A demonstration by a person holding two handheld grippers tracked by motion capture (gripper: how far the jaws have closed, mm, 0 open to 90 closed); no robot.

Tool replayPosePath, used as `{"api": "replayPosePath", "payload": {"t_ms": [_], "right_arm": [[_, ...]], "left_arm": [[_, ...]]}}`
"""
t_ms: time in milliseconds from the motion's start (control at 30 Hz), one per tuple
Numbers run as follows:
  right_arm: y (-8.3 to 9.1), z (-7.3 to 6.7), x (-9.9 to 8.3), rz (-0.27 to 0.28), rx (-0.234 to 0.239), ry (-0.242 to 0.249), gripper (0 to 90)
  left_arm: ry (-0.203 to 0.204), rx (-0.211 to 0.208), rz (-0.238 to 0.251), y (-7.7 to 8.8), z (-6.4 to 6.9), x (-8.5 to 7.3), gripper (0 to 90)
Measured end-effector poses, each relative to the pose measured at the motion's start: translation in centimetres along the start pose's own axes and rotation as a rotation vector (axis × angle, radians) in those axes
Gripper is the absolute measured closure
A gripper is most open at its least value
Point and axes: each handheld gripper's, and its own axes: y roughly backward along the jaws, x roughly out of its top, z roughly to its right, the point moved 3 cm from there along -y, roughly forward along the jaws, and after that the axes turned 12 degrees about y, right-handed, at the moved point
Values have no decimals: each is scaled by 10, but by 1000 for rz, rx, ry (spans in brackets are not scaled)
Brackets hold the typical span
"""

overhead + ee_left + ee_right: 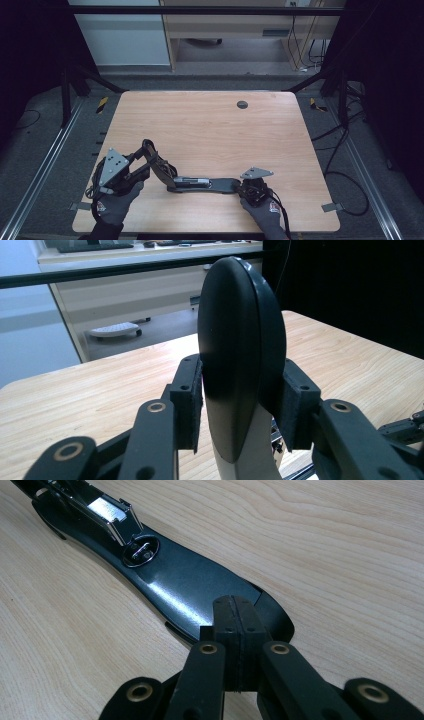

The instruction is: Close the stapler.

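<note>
A black stapler lies swung open near the table's front edge. Its base rests flat, with the metal staple channel and anvil exposed. The rounded top arm stands raised at the left. My left gripper is shut on that top arm, its pads pressing both sides. My right gripper is shut, pads together with nothing between them. The right gripper's tips sit on the front end of the base. Gloved hands hold both grippers.
The wooden table has a round cable hole at the back. Metal frame rails run along both sides on the floor, with cables at the right. A desk and a cabinet stand beyond the far edge.
</note>
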Motion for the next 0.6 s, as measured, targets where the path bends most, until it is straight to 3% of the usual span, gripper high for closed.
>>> {"api": "replayPosePath", "payload": {"t_ms": [600], "right_arm": [[0, 1, 0, 3, -4, 15, 900]], "left_arm": [[-59, 6, -11, -13, 22, 3, 585]]}}
